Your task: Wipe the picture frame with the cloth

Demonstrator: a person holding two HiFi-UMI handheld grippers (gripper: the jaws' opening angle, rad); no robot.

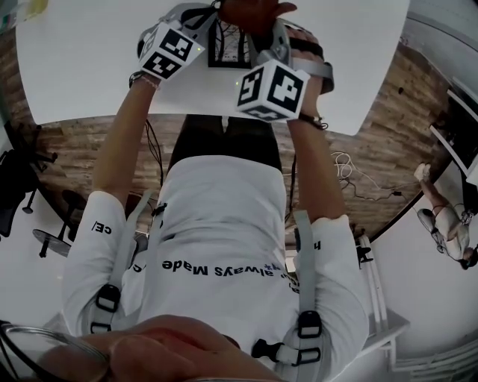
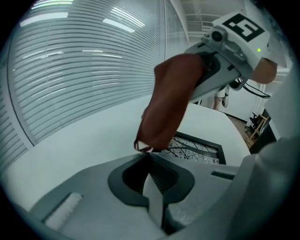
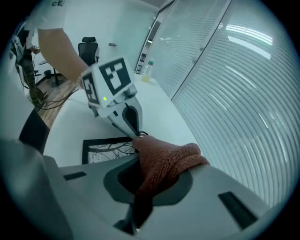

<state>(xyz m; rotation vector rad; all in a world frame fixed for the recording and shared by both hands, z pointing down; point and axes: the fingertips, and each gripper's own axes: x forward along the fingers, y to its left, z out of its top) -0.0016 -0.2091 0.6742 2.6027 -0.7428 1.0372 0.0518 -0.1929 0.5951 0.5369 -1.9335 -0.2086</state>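
Observation:
A black picture frame (image 1: 228,46) (image 2: 197,147) (image 3: 105,150) with a branch drawing lies flat on the white table (image 1: 82,67). A reddish-brown cloth (image 2: 168,103) (image 3: 166,161) (image 1: 254,10) is stretched in the air above it between both grippers. My right gripper (image 3: 140,161) (image 2: 208,70) is shut on one end, the cloth bunched in its jaws. My left gripper (image 2: 149,157) (image 3: 129,119) has its jaws together, and the cloth's lower corner sits right at their tips. In the head view both marker cubes hide the jaws.
Slatted window blinds (image 2: 84,70) run along the table's far side. A bottle (image 3: 149,70) stands at the far end of the table, with an office chair (image 3: 89,47) beyond it. Loose cables (image 1: 351,171) lie on the wooden floor to my right.

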